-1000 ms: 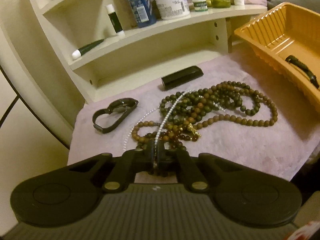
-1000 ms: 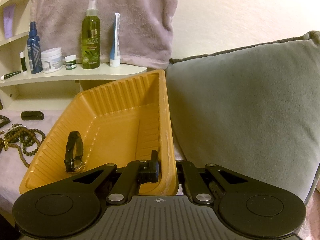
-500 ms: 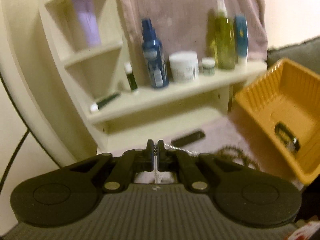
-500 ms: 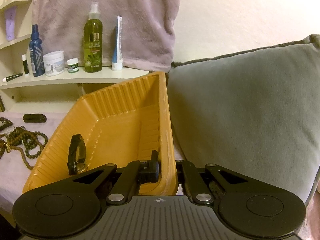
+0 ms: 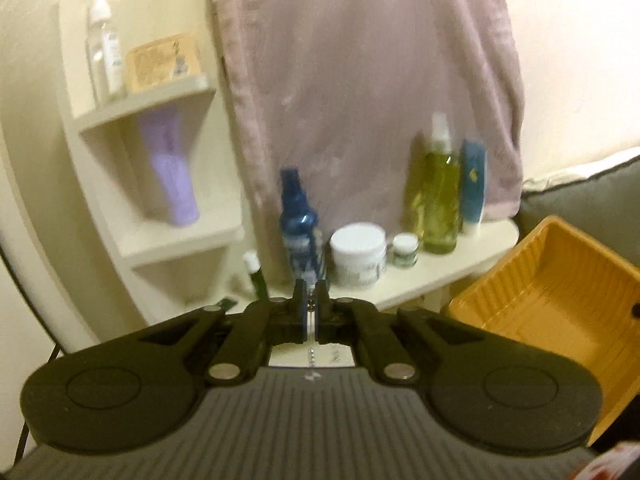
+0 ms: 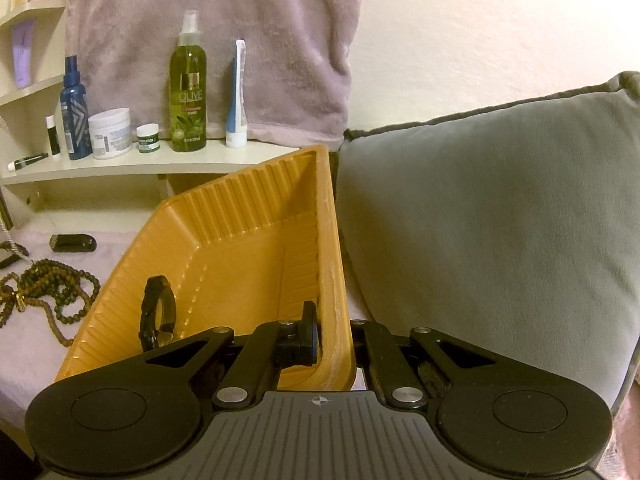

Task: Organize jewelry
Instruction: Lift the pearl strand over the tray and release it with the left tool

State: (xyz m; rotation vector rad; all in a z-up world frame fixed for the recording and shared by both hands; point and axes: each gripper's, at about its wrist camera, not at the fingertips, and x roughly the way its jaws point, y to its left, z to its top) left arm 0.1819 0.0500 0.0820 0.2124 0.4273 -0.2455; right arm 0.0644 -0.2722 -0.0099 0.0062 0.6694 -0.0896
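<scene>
The left gripper (image 5: 310, 312), jaws clenching a pearl necklace (image 5: 311, 354), is now raised higher; the right gripper (image 6: 332, 334) is still clamping the tray (image 6: 240, 240) wall.

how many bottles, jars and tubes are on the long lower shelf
7, left to right in the right wrist view: lying pen-like tube, small white-capped tube, blue spray bottle, white jar, small green jar, olive spray bottle, blue-white tube. More may sit beyond the frame's left edge.

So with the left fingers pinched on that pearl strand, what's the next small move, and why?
Probably carry the left gripper rightward over the orange tray before releasing. It is shut on the pearl strand, which hangs below it, while the right gripper clamps the tray's rim, steadying it.
</scene>
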